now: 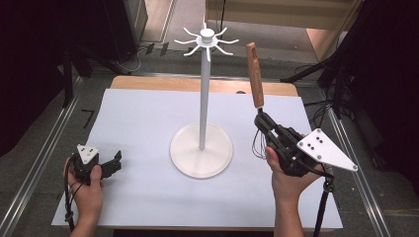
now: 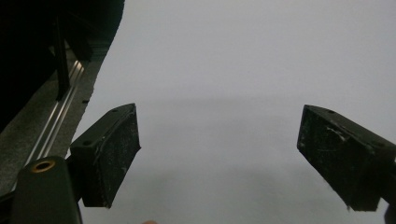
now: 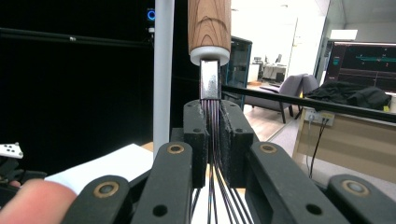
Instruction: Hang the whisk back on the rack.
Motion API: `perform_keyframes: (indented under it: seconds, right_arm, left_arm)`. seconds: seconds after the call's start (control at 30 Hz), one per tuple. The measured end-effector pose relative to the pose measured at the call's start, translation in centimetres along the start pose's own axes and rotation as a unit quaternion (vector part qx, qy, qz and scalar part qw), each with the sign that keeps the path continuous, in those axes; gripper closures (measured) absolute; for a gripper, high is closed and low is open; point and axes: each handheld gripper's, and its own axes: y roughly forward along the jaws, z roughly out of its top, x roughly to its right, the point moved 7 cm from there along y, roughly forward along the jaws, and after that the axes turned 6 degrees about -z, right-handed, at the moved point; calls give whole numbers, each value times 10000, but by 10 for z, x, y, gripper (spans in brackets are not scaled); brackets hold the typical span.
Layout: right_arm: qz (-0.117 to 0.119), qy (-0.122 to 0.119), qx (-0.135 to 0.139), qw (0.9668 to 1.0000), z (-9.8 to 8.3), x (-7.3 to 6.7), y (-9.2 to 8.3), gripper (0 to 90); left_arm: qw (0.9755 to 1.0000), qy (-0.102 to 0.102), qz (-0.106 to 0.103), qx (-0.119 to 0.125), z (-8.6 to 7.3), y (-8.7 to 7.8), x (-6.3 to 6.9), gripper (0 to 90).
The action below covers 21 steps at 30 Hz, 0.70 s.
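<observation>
Black tool [image 3: 213,135], wooden-handled wire whisk [image 3: 209,28]

Grey floor [image 1: 44,143], dark curtains [image 1: 29,59], office chair [image 3: 292,88]

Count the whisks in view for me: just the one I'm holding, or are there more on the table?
1. The whisk is clamped by its wires in the right tongs, wooden handle pointing up, right of the white stand. The left tongs are open, holding nothing.

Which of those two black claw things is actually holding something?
The right gripper: its jaws pinch a wooden-handled whisk by its wires. The left gripper gapes open above the table.
</observation>
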Motion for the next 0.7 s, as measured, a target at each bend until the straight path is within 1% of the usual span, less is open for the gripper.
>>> perform_keyframes:
  seconds: [0.2,0.27,0.53,0.7]
  right_arm:
    - [30,-31,41,10000,2,-4,2,842]
    - [49,-1,32,10000,2,-6,3,842]
    - [106,-34,41,9999,1,-9,6,842]
    - [151,-7,24,9999,-1,-11,8,842]
  left_arm:
    - [10000,-5,0,0,0,0,0,140]
    - [10000,-5,-1,0,0,0,0,140]
    - [10000,-5,2,-3,0,0,0,140]
    - [10000,-10,-3,-1,0,0,0,140]
